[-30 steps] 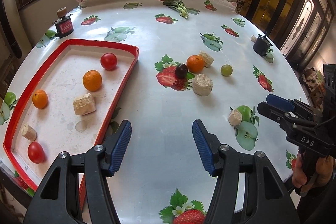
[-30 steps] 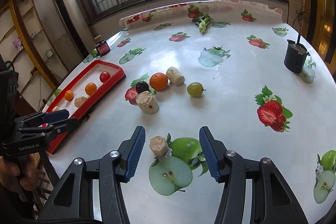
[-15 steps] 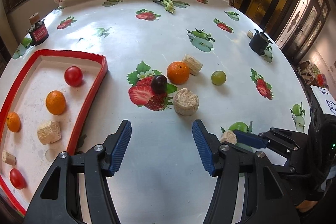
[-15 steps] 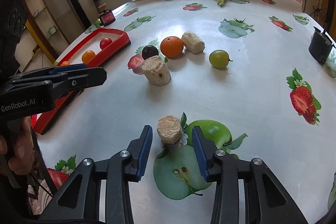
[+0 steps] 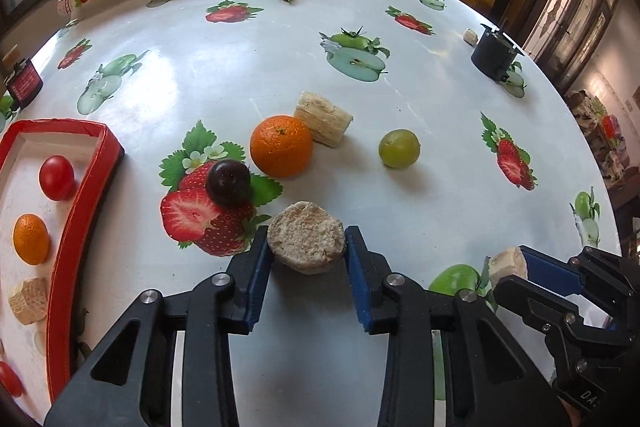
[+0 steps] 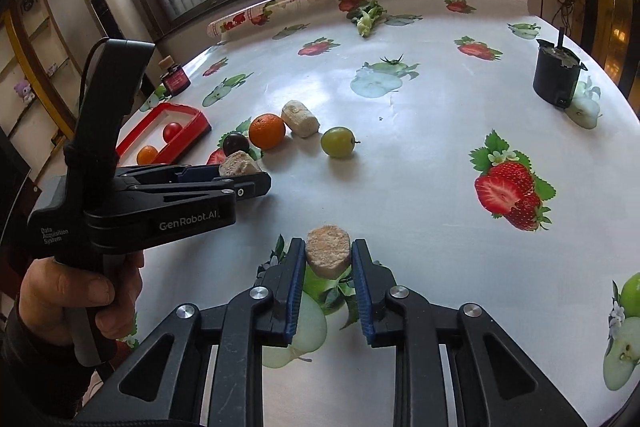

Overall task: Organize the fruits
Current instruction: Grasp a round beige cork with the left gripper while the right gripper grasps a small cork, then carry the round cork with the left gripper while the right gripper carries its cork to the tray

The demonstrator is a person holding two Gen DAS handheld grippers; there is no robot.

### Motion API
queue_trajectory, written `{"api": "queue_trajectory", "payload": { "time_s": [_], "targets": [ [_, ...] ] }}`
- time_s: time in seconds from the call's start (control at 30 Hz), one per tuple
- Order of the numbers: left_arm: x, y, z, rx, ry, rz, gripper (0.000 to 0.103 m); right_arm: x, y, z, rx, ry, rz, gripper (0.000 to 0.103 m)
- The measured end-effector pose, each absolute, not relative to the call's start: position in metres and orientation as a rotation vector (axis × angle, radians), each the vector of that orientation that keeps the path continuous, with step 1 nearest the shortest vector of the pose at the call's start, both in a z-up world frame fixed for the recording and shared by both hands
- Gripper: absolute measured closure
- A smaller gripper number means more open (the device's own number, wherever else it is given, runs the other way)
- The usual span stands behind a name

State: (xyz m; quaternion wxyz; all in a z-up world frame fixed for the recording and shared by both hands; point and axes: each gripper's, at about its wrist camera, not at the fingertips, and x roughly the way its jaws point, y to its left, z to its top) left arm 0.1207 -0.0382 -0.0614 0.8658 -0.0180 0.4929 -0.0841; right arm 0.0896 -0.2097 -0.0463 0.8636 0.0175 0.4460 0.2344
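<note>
— What do the tools look like?
— Each gripper, the left gripper (image 5: 306,259) and the right gripper (image 6: 327,263), is matte black plastic with ribbed blue pads (image 5: 258,281) lining the fingers and round silver screws (image 5: 219,279) at the pivots.
— Any markings?
— In the right wrist view, at nine o'clock, white lettering reads "GenRobot.AI" and "Data Acquisition System"; a tall black fin rises above it. The hand (image 6: 76,299) wears a dark sleeve (image 6: 24,359).
</note>
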Motion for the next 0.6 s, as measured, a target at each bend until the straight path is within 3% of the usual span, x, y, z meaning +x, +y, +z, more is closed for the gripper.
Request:
{"api": "queue_trajectory", "payload": {
  "time_s": [0.6],
  "targets": [
    [0.054, 0.029, -0.026, -0.097, 0.933, -0.061, 0.070, 0.077, -0.168, -0.026, 0.019, 0.887, 0.575, 0.079]
  ]
}}
